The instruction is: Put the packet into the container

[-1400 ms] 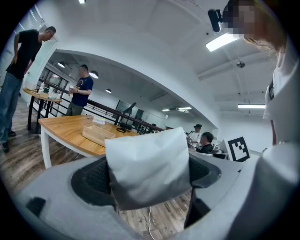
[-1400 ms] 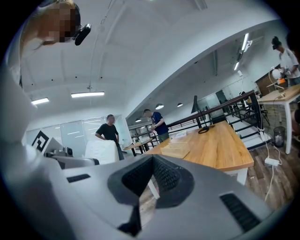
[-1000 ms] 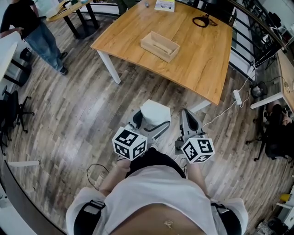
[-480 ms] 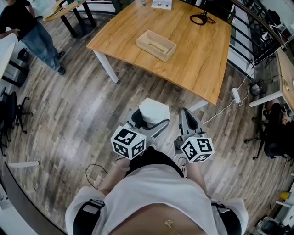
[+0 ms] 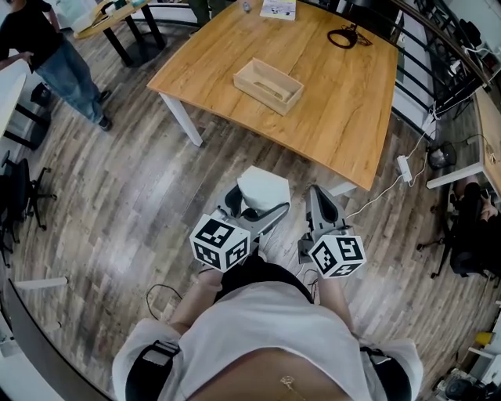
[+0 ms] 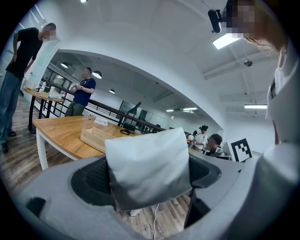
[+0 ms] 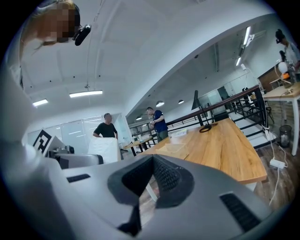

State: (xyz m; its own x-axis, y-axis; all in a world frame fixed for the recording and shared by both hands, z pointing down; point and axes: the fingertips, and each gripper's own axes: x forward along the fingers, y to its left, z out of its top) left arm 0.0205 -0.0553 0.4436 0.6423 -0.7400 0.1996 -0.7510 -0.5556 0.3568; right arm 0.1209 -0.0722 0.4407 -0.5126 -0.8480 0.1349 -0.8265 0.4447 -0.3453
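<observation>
My left gripper (image 5: 252, 205) is shut on a white packet (image 5: 263, 188), held above the wooden floor in front of the person's body. The left gripper view shows the packet (image 6: 147, 166) pinched between the two grey jaws. My right gripper (image 5: 319, 205) hangs beside it, shut with nothing in it; its jaws meet in the right gripper view (image 7: 149, 183). The container, a shallow wooden tray (image 5: 268, 85), lies on the wooden table (image 5: 344, 94) some way ahead. It also shows as the tray (image 6: 96, 137) behind the packet and small in the distance (image 7: 172, 151).
A black cable coil (image 5: 344, 36) and a booklet (image 5: 279, 9) lie at the table's far end. A white power strip (image 5: 404, 166) with its cord lies on the floor by the table's right corner. A person in jeans (image 5: 47, 55) stands far left. Office chairs (image 5: 19, 192) line the left side.
The view has shifted slightly; the table and tray sit a touch lower in the frame than half a second ago. Both grippers and the packet keep their pose.
</observation>
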